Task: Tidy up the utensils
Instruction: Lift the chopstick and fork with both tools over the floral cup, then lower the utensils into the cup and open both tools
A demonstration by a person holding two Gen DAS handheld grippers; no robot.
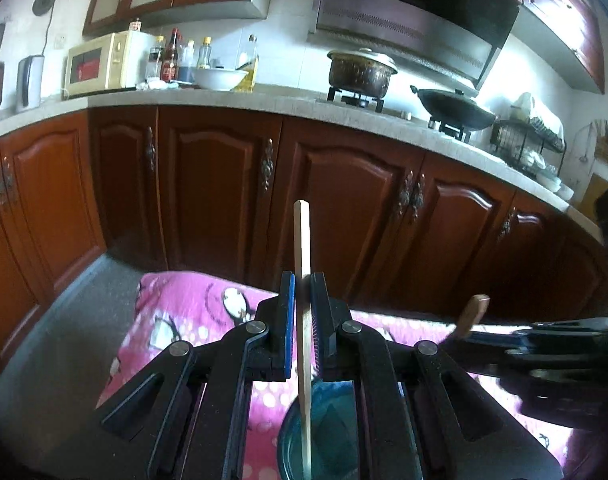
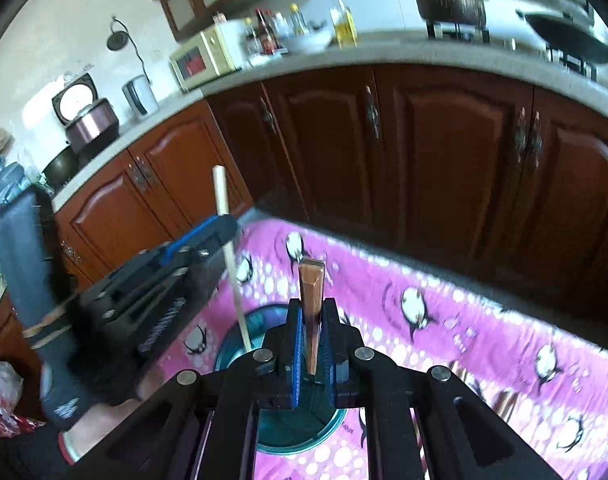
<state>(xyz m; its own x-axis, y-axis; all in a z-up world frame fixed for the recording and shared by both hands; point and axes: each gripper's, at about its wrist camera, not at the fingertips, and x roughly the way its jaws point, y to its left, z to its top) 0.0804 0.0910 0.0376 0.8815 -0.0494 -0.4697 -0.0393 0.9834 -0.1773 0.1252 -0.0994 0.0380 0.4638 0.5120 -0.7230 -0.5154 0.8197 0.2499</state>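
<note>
Chopstick point(image 1: 304, 300) clamped in left gripper point(image 1: 302, 280); right gripper point(image 2: 312, 308) pinches brown utensil point(image 2: 311, 292).

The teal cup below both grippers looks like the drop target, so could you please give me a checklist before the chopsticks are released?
1. Left gripper shut on the pale chopstick: ok.
2. Right gripper shut on the brown chopstick: ok.
3. Pale chopstick's lower end over the teal cup: ok.
4. Brown chopstick's lower end over the cup: cannot tell, hidden by the fingers.
5. Grippers apart from each other: ok.
6. Cup upright on the pink cloth: ok.
</note>
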